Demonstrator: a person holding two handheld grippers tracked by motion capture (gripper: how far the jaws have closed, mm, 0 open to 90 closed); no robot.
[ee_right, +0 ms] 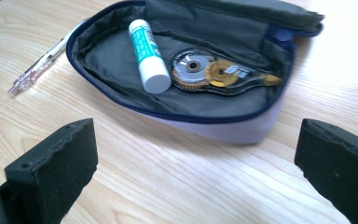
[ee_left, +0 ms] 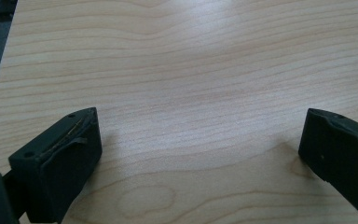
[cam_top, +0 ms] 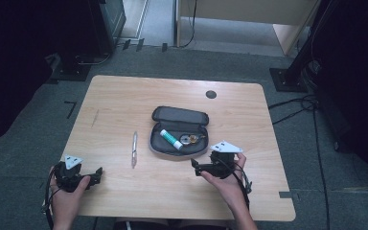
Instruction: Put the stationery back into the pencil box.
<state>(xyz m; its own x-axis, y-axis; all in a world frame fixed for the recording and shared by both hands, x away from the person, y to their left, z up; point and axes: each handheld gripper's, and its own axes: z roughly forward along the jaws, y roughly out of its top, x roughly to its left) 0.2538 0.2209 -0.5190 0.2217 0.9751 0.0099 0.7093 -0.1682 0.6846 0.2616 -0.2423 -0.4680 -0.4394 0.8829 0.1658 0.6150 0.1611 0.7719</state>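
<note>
Both tools, left [cam_top: 97,171] and right [cam_top: 193,164], rest wide open and empty near the open pencil case [cam_top: 178,134]; likely next: grasping the pen [cam_top: 134,149] beside it.

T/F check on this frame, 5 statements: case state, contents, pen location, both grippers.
1. The pencil case lies open on the table. True.
2. The glue stick sits outside the case. False: it lies inside, beside the correction tape.
3. The pen lies on the table to the left of the case. True.
4. The right gripper is shut on the pen. False: its jaws stand wide apart with nothing between them, facing the case.
5. The left gripper is open over bare wood. True.
</note>
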